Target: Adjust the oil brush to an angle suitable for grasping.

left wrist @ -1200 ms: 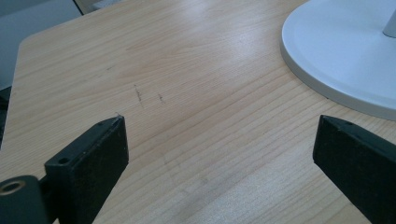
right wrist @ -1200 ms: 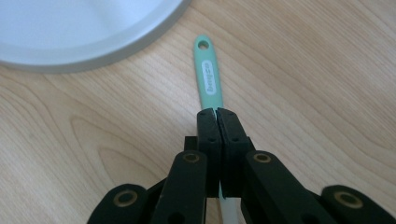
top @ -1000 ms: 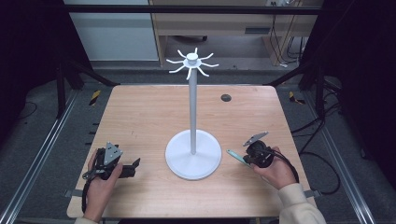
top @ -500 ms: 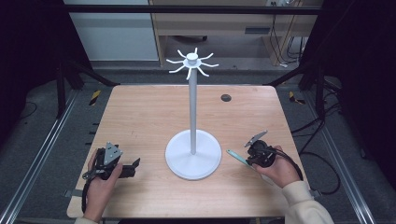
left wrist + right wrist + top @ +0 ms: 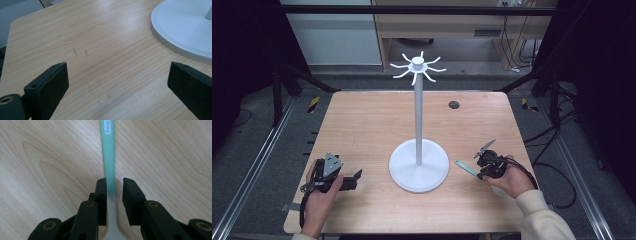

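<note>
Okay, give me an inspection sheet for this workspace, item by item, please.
Surface: wooden table, faint dark scuffs near the left gripper.
Job's things: white hook stand upright at centre; mint green handled tool between the right gripper jaws.
Clutter: small dark round spot at the far edge.
Grippers: left open, empty; right jaws close around the handle, gap on one side.
Cables: black cable trails right.
Surroundings: dark frame, cabinets behind.
</note>
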`<state>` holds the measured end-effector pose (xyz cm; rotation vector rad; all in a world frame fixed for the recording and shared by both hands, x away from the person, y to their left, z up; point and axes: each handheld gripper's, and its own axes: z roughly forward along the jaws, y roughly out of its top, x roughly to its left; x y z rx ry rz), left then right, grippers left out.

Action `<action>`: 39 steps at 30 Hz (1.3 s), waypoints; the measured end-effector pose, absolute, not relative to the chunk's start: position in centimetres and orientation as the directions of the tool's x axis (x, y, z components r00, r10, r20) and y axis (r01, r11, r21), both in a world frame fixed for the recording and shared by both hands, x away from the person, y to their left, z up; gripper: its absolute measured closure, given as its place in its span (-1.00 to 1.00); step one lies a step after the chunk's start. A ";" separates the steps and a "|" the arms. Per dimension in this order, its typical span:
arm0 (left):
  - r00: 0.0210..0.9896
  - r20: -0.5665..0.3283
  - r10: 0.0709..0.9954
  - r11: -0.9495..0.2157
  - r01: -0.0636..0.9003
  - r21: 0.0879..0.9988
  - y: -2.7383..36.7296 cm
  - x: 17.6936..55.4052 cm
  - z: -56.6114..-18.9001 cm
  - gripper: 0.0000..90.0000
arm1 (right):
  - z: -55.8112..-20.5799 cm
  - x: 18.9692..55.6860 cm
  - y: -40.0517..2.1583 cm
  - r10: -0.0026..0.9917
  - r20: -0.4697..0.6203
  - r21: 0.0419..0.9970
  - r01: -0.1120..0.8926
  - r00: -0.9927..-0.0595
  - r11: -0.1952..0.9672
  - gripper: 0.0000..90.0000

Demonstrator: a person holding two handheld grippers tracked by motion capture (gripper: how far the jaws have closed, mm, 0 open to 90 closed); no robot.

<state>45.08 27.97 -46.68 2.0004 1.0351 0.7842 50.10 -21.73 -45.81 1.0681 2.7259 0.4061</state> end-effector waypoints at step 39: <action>0.491 0.177 0.853 -0.402 0.404 0.822 27.9 45.1 -46.7 -0.93 | -46.3 50.7 -21.5 0.663 -0.017 0.244 0.640 -0.748 0.728 0.83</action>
